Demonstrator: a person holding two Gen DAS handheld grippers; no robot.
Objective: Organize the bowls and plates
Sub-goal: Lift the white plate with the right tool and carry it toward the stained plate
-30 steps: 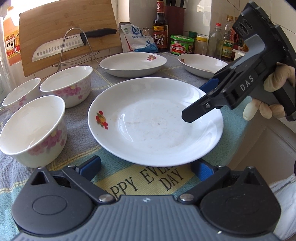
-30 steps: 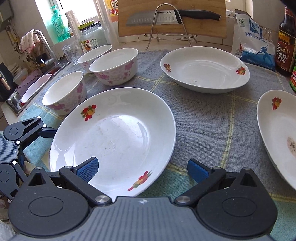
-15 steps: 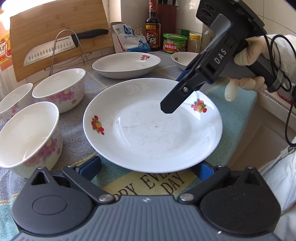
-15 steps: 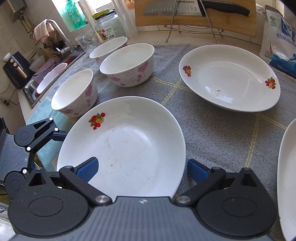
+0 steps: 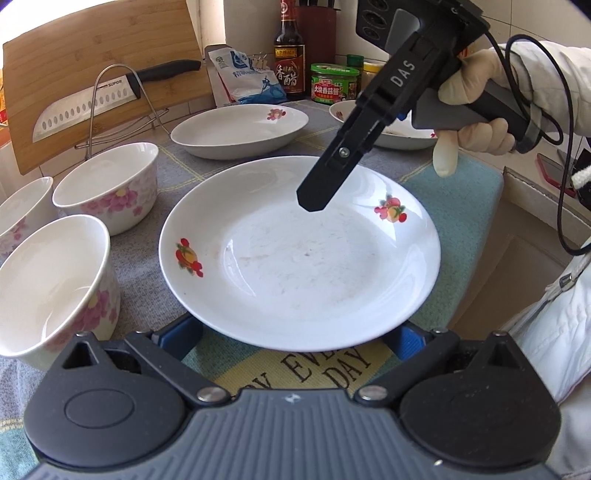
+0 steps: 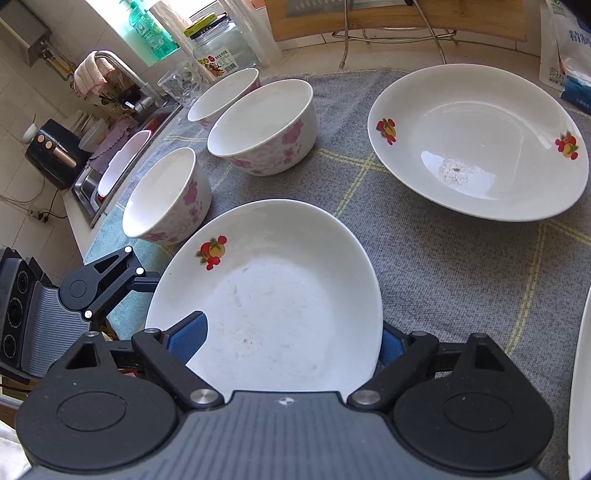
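With both tools wide open, the right tool [image 6: 291, 338] straddles the near plate [image 6: 266, 295] on the bench [image 6: 461, 266], so the grasping step begins and next it must close on the rim.

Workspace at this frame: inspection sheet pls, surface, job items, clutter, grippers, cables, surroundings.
Surface: grey checked cloth over the counter, a printed mat at the near edge.
Job's things: near plate with faint residue; second plate with specks in its well; third plate mostly hidden; three floral bowls, upright, apparently empty.
Clutter: knife on a wire rack against a cutting board; salt bag, vinegar bottle, sauce jar.
Grippers: left gripper open, jaws flanking the near plate's edge; right gripper open above that plate.
Cables: black cable off the right gripper's handle.
Surroundings: sink, faucet, soap bottle.
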